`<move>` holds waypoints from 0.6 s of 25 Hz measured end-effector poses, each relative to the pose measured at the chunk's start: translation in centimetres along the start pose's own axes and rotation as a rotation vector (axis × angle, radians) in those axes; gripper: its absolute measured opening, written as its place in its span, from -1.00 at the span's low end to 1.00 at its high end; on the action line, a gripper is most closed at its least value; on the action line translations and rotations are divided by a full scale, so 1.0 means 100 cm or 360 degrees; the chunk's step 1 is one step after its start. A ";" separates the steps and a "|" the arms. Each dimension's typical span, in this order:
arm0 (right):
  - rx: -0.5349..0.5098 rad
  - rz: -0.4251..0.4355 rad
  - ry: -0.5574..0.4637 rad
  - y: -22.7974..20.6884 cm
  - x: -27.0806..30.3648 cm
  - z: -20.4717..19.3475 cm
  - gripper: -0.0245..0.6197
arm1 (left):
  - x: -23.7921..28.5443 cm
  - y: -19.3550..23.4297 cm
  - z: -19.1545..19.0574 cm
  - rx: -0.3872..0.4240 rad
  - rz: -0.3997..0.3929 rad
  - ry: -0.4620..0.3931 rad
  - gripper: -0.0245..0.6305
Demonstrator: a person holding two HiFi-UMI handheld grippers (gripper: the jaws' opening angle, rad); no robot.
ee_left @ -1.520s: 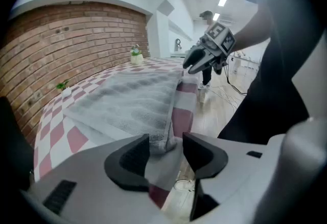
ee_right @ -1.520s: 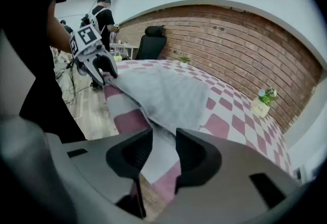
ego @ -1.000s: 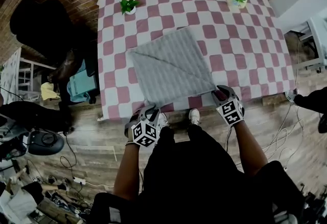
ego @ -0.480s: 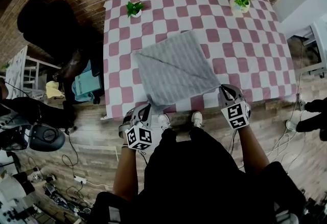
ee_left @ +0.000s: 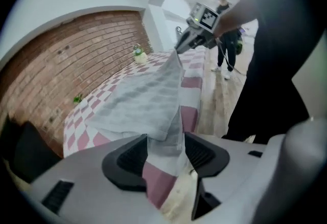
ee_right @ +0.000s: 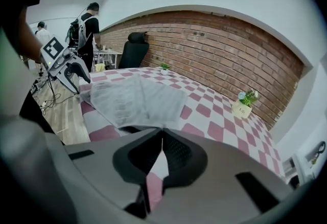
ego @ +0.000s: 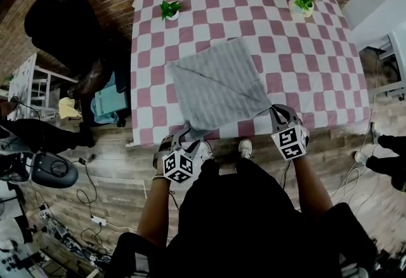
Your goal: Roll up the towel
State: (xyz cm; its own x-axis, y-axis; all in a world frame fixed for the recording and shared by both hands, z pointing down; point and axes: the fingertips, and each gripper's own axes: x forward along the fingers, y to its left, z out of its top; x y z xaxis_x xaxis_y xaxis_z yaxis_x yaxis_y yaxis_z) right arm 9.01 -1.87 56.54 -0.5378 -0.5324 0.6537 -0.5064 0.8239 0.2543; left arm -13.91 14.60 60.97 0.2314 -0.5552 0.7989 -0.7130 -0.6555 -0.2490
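A grey striped towel (ego: 216, 86) lies spread on the checked tablecloth (ego: 304, 67), its near edge at the table's front. My left gripper (ego: 185, 142) is at the towel's near left corner. In the left gripper view its jaws (ee_left: 164, 149) have just been opening and stand apart, with the towel corner (ee_left: 162, 138) loose between them. My right gripper (ego: 277, 115) is at the near right corner. It is shut (ee_right: 161, 141) on that corner, and the left gripper view shows the right gripper (ee_left: 186, 44) holding the towel edge up off the table.
Two small potted plants (ego: 170, 10) (ego: 303, 0) stand near the table's far corners. A black chair (ego: 57, 29) and clutter sit left of the table, with cables on the wooden floor (ego: 95, 175). A person (ee_right: 89, 28) stands further back in the room.
The right gripper has risen a little with the towel's near right corner. The left gripper stays at the near left corner.
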 end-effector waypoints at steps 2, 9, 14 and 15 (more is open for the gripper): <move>0.0020 -0.0002 0.0019 0.001 -0.001 -0.004 -0.90 | 0.005 0.004 0.004 -0.0283 -0.0110 -0.0079 -0.13; 0.0049 0.0017 0.0039 0.005 -0.002 -0.017 -0.90 | 0.021 0.002 0.016 -0.0820 -0.0408 -0.0222 -0.11; 0.0079 0.0014 0.0037 0.003 -0.001 -0.021 -0.90 | 0.017 0.013 0.028 -0.1228 -0.0474 -0.0414 -0.48; 0.0080 0.0011 0.0040 0.003 -0.001 -0.020 -0.90 | 0.016 0.015 0.026 -0.1302 -0.0465 -0.0428 -0.62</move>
State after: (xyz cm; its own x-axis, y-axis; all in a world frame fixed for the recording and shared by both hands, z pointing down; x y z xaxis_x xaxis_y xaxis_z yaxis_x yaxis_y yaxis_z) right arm 10.32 -1.19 57.96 -0.5245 -0.5213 0.6731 -0.5366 0.8162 0.2140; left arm -12.91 11.35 60.47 0.5501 -0.5920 0.5890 -0.8253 -0.2777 0.4917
